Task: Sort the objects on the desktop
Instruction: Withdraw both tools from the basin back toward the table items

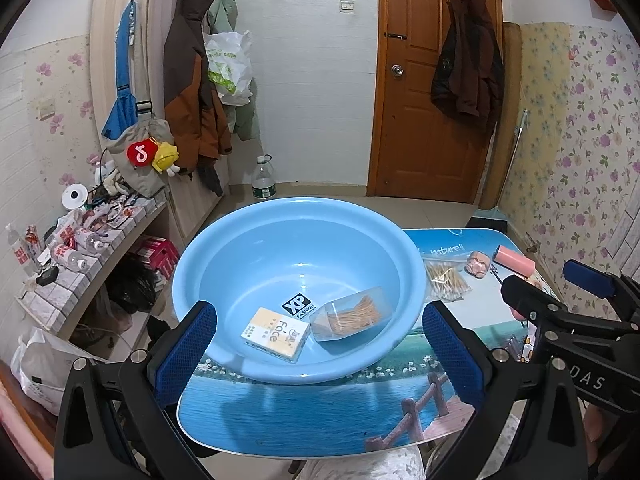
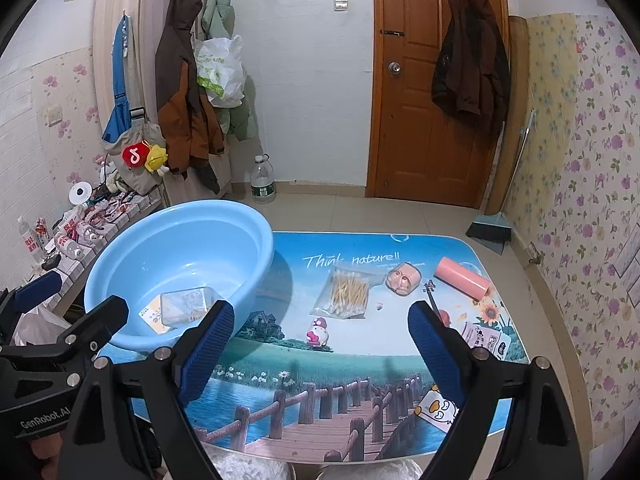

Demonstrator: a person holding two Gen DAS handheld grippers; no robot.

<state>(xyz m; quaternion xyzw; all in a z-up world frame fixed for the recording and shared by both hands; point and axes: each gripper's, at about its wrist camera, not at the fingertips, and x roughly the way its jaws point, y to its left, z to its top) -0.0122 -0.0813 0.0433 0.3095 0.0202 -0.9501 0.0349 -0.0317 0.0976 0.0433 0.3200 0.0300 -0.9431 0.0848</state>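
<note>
**Sorting desktop objects: stock at mid-task**

Counting 2 items already inside the round light-blue plastic basin, which stands on the left part of the scenery-printed folding table: 1 small yellow-and-white tissue packet marked "Face" and 1 clear plastic bag of tan sticks, lying just beside each other on the basin floor.

Left on the tabletop, to the right of the basin:
- 1 clear zip bag of cotton swabs, near the table's middle
- 1 small pink face-shaped trinket, just beside the swab bag
- 1 pink cylindrical roll, toward the far right edge
- 1 small pink-and-white cartoon figure, nearest the right gripper
- 1 tiny violin-shaped charm, partly hidden behind the right finger
- printed paper cards at the right edge; their number cannot be told

Left gripper: fingers spread wide, nothing between them, hanging over the basin's near rim.
Right gripper: fingers likewise released and empty, facing the remaining items.

Judgement: roughly a third done; at least 5 pieces await transfer.
</note>
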